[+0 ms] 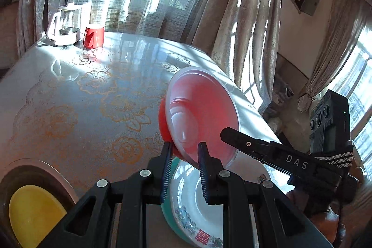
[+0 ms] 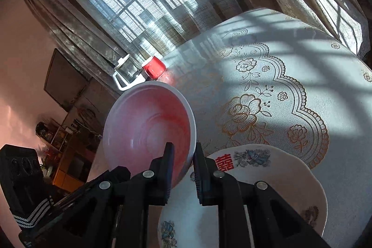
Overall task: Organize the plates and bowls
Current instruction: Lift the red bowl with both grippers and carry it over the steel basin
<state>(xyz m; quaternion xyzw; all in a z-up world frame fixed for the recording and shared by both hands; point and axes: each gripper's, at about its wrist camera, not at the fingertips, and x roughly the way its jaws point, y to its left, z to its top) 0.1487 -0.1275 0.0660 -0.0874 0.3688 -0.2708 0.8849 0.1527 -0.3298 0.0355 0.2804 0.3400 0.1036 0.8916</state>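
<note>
both tools lift one red bowl above the table

the left tool (image 1: 183,150) and right tool (image 2: 183,151) each pinch the rim of the red bowl (image 1: 200,113), jaws narrow on it, holding it tilted in the air over a white floral plate (image 2: 267,178) on the lace-covered table (image 1: 93,90). a yellow plate (image 1: 32,213) lies at the near left; a red mug (image 1: 94,36) and a glass kettle (image 1: 64,27) stand at the far end.

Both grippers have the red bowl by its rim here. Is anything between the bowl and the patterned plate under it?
Nothing visible. The red bowl, tilted and clamped at its rim by the left gripper and right gripper, hangs over the patterned plate, whose visible surface is bare.
</note>
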